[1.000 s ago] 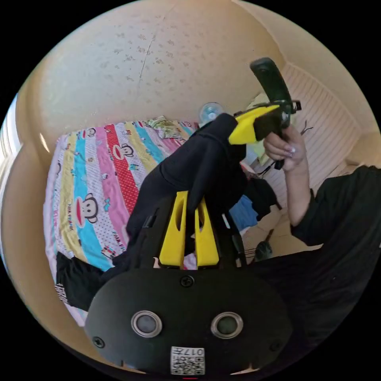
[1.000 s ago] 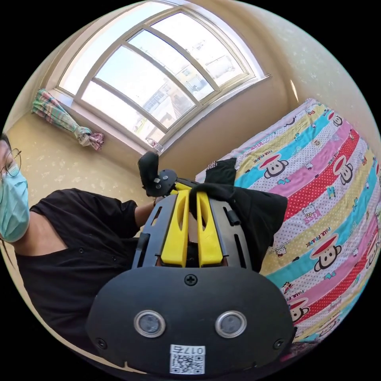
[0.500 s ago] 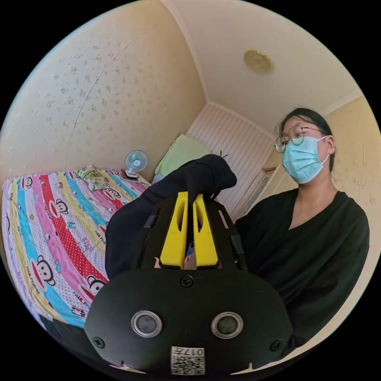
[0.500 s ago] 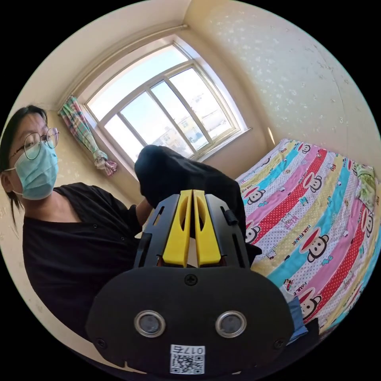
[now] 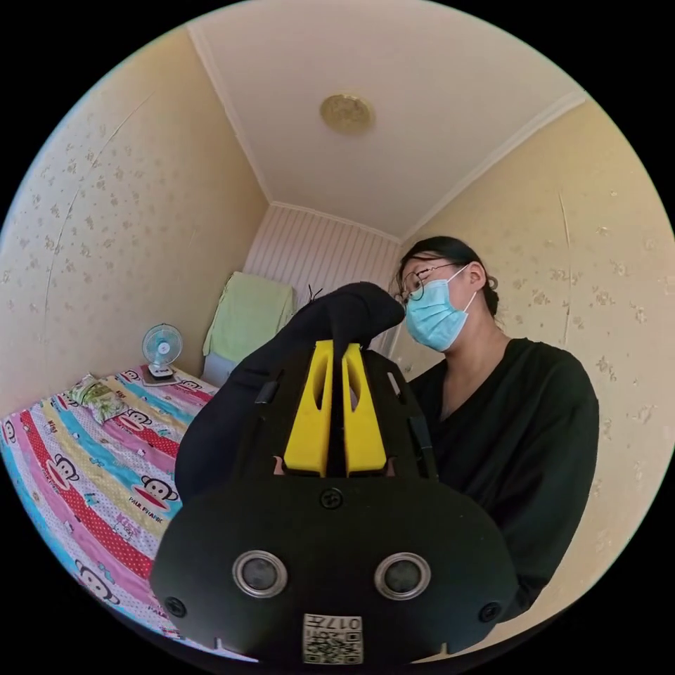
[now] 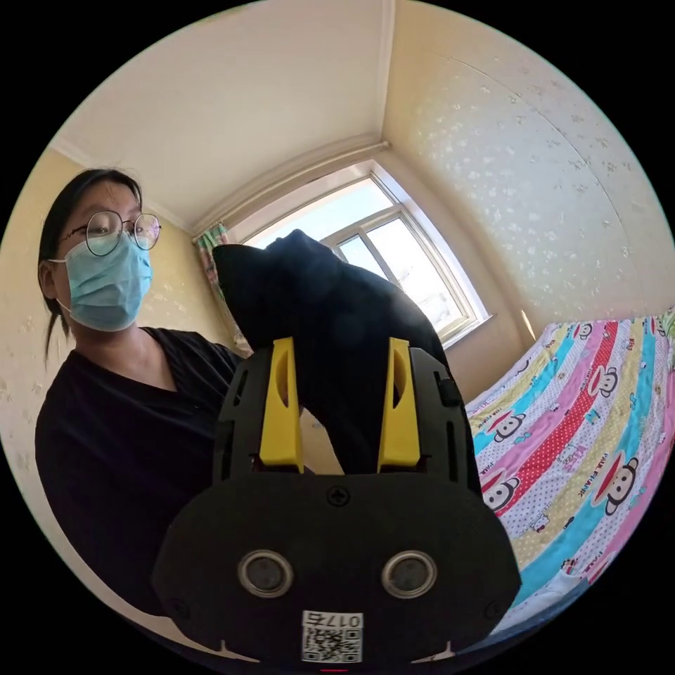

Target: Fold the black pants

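While the left gripper (image 5: pixel 336 351) has its yellow jaws pressed together on a bunched fold of the black pants (image 5: pixel 281 358), the right gripper (image 6: pixel 339 351) stands with its jaws spread wide, black cloth (image 6: pixel 330 309) lying between them but neither jaw visibly pressing on it. Both tools are raised well above the striped cartoon bedsheet (image 5: pixel 84 464), in front of the person in a black top (image 5: pixel 520 436). From the left gripper, the pants hang away and down toward the bedsheet, so their long axis seems to run from the pinched end downward; how far they reach is hidden behind the tool. The left gripper alone carries the garment, I judge. The coming move likely turns on the right gripper finding a fresh hold further along the cloth, or on lowering the pants flat onto the bedsheet. A small fan (image 5: pixel 161 349) stands beyond the bedsheet's far end.
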The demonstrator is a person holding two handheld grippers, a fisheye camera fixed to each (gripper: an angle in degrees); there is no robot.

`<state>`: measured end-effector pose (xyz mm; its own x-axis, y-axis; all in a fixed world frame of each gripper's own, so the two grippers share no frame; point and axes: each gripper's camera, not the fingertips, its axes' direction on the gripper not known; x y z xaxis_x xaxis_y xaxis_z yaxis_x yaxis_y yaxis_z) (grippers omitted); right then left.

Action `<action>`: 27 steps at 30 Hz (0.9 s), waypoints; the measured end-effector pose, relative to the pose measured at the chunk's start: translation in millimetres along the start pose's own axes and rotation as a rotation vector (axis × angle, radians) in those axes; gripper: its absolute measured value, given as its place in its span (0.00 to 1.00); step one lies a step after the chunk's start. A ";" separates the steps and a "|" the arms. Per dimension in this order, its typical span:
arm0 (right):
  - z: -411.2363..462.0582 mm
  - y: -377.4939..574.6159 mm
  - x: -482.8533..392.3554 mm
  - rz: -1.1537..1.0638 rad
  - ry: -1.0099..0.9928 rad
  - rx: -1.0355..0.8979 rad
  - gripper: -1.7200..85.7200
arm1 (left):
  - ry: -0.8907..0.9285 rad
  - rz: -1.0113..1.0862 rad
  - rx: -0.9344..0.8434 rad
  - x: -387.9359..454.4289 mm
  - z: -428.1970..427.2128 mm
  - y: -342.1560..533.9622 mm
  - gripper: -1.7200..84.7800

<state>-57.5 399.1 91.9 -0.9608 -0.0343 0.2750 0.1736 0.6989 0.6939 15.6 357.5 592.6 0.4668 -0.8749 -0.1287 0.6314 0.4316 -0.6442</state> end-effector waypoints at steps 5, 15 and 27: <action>30.5 -3.5 -47.2 -0.042 0.003 0.018 0.21 | 0.073 0.034 0.015 15.2 8.6 17.2 0.01; 102.4 -10.9 -147.6 -0.169 -0.035 -0.065 0.08 | -0.001 0.008 0.023 40.7 -5.4 38.9 0.03; 188.0 -50.2 -279.0 -0.359 0.534 0.007 0.04 | -0.254 -0.348 0.123 5.1 -30.7 86.7 0.03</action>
<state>161.2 507.9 -144.8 -0.7185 -0.6171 0.3208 -0.1423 0.5819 0.8007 53.6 383.7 513.0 0.3413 -0.8978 0.2784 0.8394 0.1578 -0.5201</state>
